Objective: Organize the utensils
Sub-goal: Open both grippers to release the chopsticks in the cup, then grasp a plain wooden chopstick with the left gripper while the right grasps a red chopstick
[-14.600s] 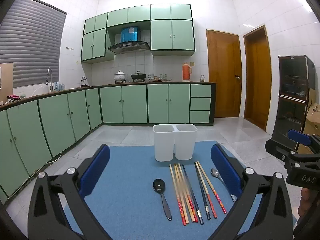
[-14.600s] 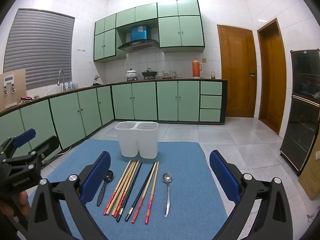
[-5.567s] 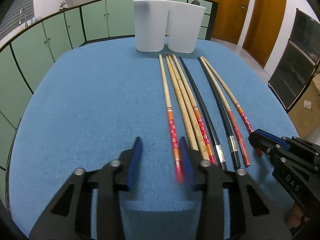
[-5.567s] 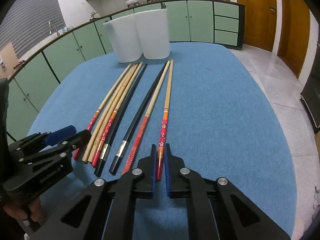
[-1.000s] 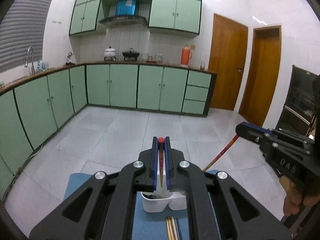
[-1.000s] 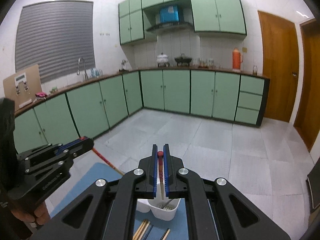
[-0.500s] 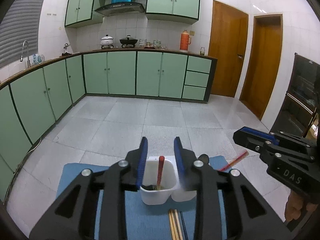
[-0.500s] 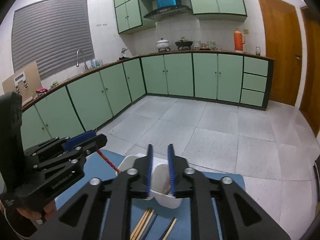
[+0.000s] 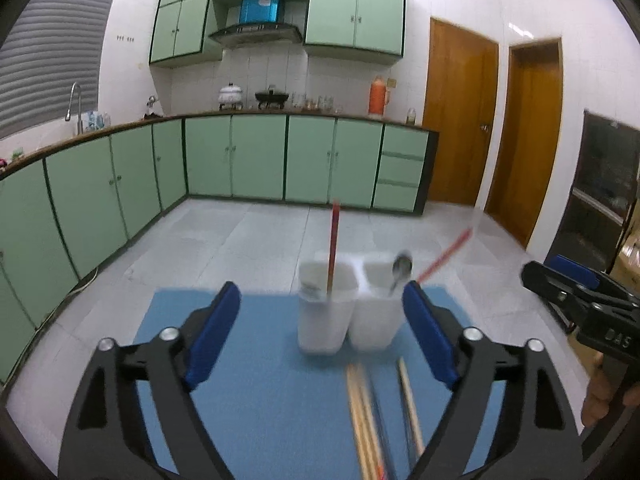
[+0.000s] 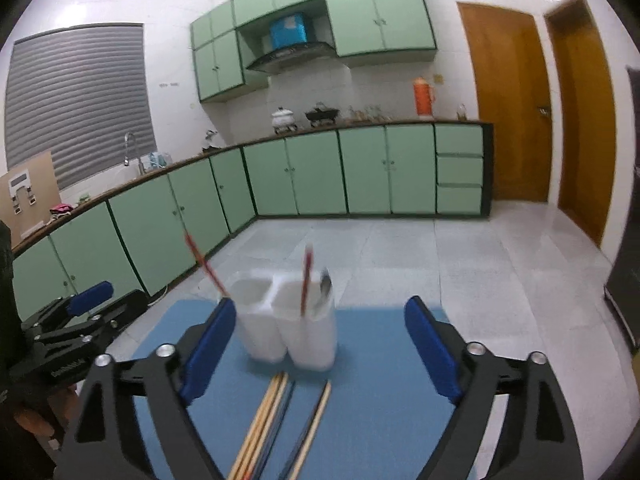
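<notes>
Both my grippers, left (image 9: 322, 338) & right (image 10: 318, 346), gape empty. One red-tipped chopstick (image 9: 332, 248) per bin of the white twin holder (image 9: 348, 312), spoons in too (blurry). Approx five chopsticks (image 10: 276, 420) left on the blue mat (image 9: 260, 400).

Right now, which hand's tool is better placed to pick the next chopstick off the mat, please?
Right, probably. Both tools are open, but a chopstick pair lies nearly centred before the right tool, whereas before the left tool the chopsticks sit off toward its right finger.
</notes>
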{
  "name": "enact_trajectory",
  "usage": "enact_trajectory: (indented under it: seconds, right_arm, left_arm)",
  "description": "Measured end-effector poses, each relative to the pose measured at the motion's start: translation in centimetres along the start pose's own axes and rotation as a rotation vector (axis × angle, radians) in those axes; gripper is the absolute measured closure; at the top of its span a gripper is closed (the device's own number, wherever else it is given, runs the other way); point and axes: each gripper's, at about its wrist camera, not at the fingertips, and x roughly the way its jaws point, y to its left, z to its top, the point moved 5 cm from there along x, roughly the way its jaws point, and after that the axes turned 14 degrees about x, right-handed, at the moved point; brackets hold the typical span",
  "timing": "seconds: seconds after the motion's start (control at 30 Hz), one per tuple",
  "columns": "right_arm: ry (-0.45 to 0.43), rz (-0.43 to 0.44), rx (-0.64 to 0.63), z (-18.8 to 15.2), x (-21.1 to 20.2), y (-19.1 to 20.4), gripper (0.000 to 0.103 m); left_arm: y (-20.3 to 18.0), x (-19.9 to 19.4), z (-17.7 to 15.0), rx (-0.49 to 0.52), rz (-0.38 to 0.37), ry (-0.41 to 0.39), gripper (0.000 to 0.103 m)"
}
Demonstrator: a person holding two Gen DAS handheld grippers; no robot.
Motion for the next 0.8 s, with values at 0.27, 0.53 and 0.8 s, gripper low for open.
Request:
enact_trajectory:
  seconds: [0.27, 0.53, 0.8]
  right_arm:
    - [0.115, -0.08, 0.057, -8.7, -0.5, -3.3, 0.006]
    - [0.209, -0.118, 0.039, -14.1, 0.1, -3.5, 0.009]
    - [0.337, -0.115, 0.014, -17.9, 2.0, -2.8, 0.056]
  left_arm:
    - [-1.1, -0.1, -8.4, 0.028, -0.037, 0.14, 0.012]
    - [-1.5, 0.2, -14.2, 0.056, -0.044, 0.239, 0.012]
    - [-2.8, 1.2, -17.0, 0.057, -0.058, 0.306, 0.012]
